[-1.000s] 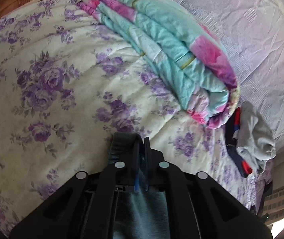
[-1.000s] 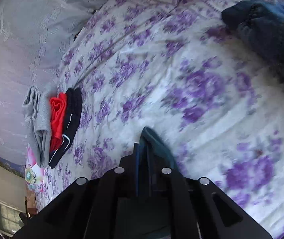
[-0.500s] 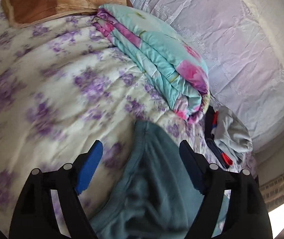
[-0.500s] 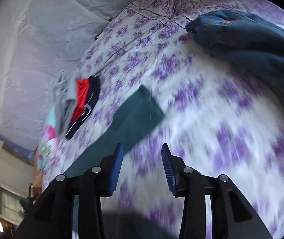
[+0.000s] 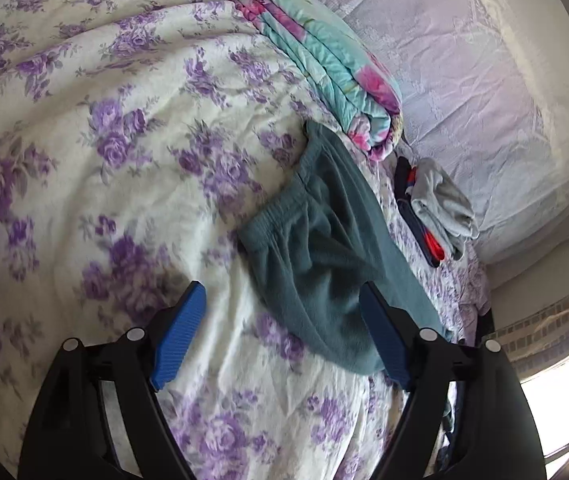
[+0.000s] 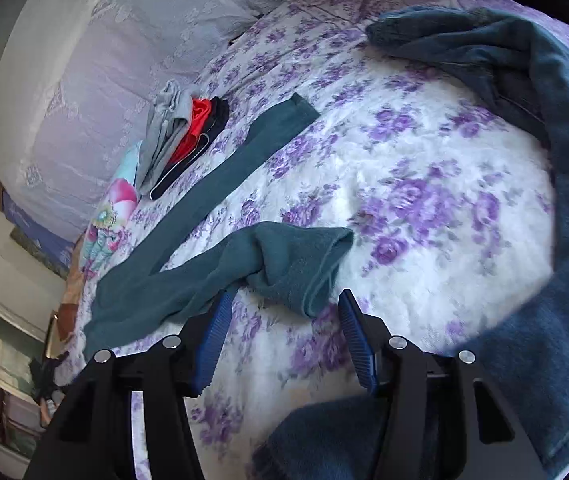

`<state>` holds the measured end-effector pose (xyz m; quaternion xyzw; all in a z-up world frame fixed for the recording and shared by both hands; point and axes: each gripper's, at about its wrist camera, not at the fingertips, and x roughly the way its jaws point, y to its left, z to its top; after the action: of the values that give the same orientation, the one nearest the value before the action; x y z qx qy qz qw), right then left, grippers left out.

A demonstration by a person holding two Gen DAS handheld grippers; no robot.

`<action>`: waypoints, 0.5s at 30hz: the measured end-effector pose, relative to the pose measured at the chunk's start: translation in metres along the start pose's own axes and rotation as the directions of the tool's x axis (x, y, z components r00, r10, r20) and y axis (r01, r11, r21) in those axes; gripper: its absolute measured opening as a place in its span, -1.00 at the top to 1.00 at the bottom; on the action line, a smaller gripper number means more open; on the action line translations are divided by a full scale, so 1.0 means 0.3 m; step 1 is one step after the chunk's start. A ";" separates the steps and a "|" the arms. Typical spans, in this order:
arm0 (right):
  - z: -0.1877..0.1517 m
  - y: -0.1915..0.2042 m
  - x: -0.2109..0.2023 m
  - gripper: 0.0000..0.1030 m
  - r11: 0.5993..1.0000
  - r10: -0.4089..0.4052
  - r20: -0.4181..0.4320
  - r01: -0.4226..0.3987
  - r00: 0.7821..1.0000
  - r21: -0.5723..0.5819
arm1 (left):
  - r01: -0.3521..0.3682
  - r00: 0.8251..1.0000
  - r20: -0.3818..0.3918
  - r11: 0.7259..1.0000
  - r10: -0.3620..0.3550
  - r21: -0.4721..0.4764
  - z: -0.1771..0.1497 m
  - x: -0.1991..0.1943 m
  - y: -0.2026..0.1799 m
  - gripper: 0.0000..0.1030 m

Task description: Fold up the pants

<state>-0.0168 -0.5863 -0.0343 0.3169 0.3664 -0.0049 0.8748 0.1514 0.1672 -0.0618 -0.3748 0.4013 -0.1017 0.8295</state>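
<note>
Both your left gripper [image 5: 280,332] and right gripper [image 6: 282,330] are spread wide and empty above the floral bedspread [image 5: 124,160], where the teal pants [image 6: 220,256] lie loose, just beside the folded quilt [image 5: 324,64].

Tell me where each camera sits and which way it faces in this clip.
Left wrist: rides the open left gripper, looking down across the floral bed at the waistband end of the teal pants; only the gripper's own fingers show.
Right wrist: rides the open right gripper, facing the teal pants' legs and a dark blue blanket; only fingers show.
Shared: the pants, the bed, the folded clothes pile.
</note>
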 end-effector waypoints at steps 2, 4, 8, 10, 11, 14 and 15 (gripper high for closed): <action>0.000 0.025 0.033 0.35 0.997 -0.023 0.010 0.024 1.000 -0.070 | -0.004 1.000 -0.010 1.000 0.004 0.000 -0.015 0.007 -0.010 -0.48; 0.000 0.047 0.046 0.63 0.994 -0.016 0.016 0.018 1.000 -0.108 | -0.006 1.000 -0.018 1.000 0.006 -0.004 -0.022 0.012 -0.010 -0.48; 0.048 0.100 -0.013 0.68 0.990 0.026 0.079 -0.015 0.997 -0.143 | -0.015 0.999 -0.042 1.000 0.014 -0.013 -0.011 0.045 -0.024 -0.48; 0.118 0.120 -0.051 0.68 0.989 0.041 0.110 -0.025 0.993 -0.146 | -0.015 0.999 -0.053 1.000 0.014 -0.021 0.006 0.076 -0.036 -0.48; 0.169 0.124 -0.063 0.69 0.990 0.037 0.129 -0.018 0.991 -0.142 | -0.014 0.998 -0.058 1.000 0.013 -0.018 0.014 0.094 -0.045 -0.47; 0.335 0.080 -0.041 0.68 0.998 -0.024 0.146 0.033 0.989 -0.061 | -0.033 0.998 -0.056 0.999 0.032 -0.019 0.036 0.160 -0.067 -0.33; 0.391 0.036 -0.027 0.63 0.998 -0.057 0.158 0.058 0.986 -0.001 | -0.049 0.998 -0.043 0.999 0.049 -0.007 0.037 0.177 -0.078 -0.29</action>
<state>0.0547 -0.6449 0.0390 0.3026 0.3051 -0.0542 0.9013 0.1978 0.1319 -0.0722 -0.3660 0.4283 -0.0876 0.8215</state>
